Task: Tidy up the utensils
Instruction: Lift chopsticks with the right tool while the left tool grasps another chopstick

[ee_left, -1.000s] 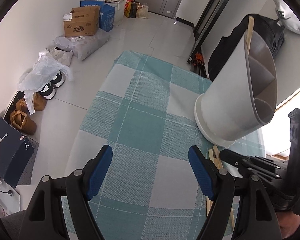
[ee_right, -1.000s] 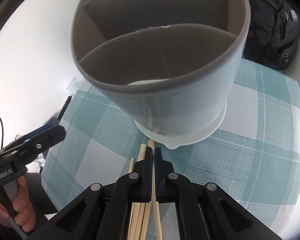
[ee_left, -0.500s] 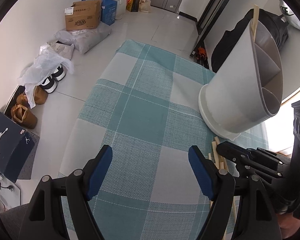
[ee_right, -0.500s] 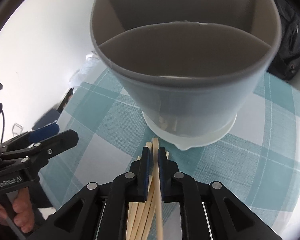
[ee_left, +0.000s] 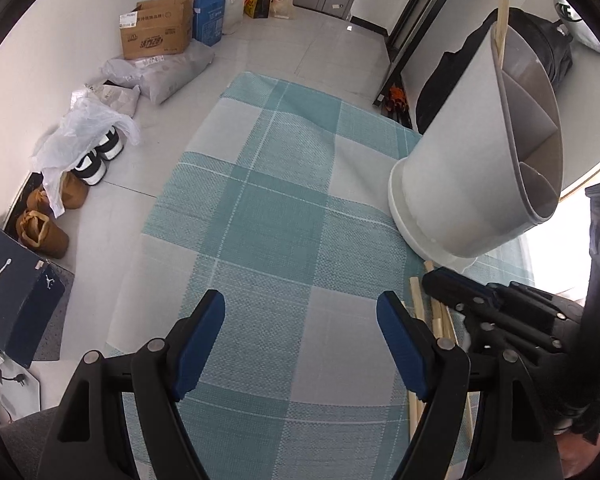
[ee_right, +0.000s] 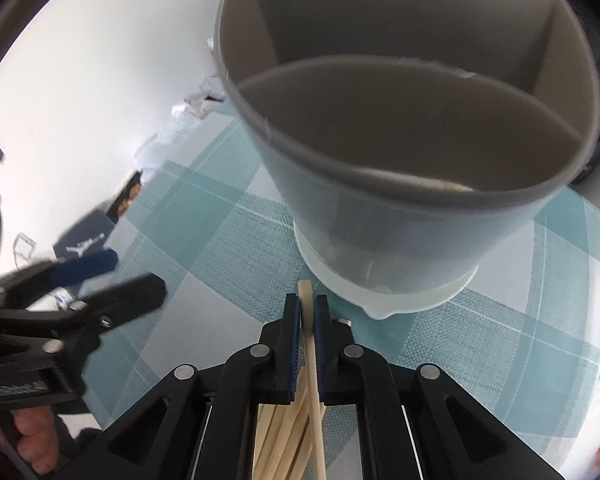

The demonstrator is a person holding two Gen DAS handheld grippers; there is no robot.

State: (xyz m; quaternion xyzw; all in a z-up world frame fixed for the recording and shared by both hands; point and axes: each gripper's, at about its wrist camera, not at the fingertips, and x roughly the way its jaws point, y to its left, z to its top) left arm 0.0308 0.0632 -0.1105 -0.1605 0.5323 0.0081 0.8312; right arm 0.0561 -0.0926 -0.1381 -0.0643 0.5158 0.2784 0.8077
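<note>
One chopstick [ee_right: 309, 344] pinched in the right hand-held gripper [ee_right: 307, 312], low over the pile [ee_right: 284, 436] just before the divided holder [ee_right: 400, 140] on the checked surface [ee_left: 260, 216]. Might slip or snag neighbouring sticks if lifted askew. Left hand-held gripper [ee_left: 300, 320] wide, empty. Only the left view showed a stick [ee_left: 501, 20] already in the holder.

white walls [ee_left: 52, 60], grey tiled floor [ee_left: 320, 52], boxes [ee_left: 156, 36]
</note>
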